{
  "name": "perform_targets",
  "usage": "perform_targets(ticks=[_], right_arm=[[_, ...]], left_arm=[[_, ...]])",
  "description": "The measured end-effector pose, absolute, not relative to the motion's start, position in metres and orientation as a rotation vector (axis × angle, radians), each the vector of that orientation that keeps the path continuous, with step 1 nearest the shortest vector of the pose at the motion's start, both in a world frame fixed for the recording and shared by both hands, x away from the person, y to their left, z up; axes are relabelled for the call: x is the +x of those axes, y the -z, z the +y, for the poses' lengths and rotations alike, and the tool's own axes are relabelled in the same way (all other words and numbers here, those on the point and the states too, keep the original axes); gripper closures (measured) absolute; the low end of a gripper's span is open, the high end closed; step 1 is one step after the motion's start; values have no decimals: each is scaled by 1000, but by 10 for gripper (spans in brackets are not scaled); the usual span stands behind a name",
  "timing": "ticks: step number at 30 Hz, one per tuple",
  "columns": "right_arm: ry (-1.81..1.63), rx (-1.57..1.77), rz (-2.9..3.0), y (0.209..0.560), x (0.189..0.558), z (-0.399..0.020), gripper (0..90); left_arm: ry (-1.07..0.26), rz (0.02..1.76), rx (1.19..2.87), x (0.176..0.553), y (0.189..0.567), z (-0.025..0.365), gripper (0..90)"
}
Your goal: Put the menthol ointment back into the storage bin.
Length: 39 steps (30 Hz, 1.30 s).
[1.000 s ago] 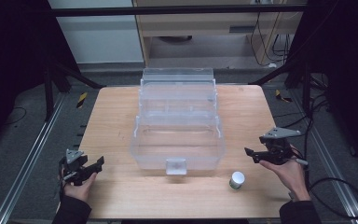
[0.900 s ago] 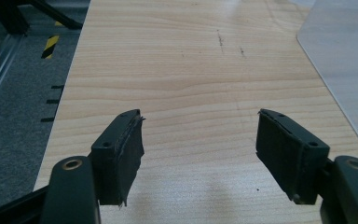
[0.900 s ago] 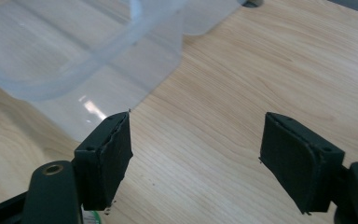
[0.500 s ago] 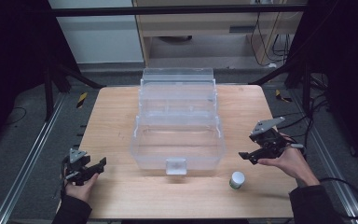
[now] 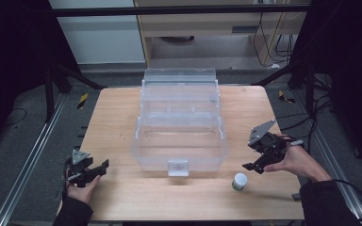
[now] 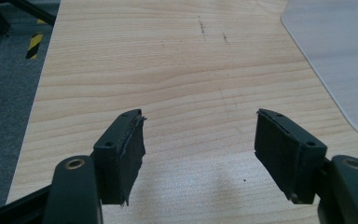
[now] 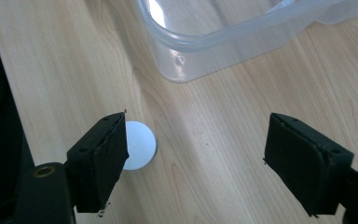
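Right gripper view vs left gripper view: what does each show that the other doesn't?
Right gripper view alone: a small white-capped jar partly behind one jaw of the open right gripper, and the corner rim of the clear plastic storage box.

Left gripper view alone: grey floor with a yellow-black striped marker, and the open left gripper over bare wood.

Both: the light wooden table and widely parted black jaws.

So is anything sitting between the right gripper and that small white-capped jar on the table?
Nothing visible does. The right gripper, jaws open, hangs just beyond the white-capped jar, with bare wooden table between them. The clear plastic box stands off to the side.
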State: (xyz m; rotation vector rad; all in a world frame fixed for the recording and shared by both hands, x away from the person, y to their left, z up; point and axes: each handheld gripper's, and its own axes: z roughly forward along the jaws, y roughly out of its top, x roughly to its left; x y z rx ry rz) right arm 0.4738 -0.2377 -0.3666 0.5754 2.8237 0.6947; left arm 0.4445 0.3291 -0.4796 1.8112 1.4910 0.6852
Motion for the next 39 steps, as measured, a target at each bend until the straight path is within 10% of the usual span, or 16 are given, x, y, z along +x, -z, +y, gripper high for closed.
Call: perform_targets(ticks=[39], right_arm=[[-291,248,3050,405,458,-202,271]], left_arm=[[-706,1504,1805,444,479,333,329]])
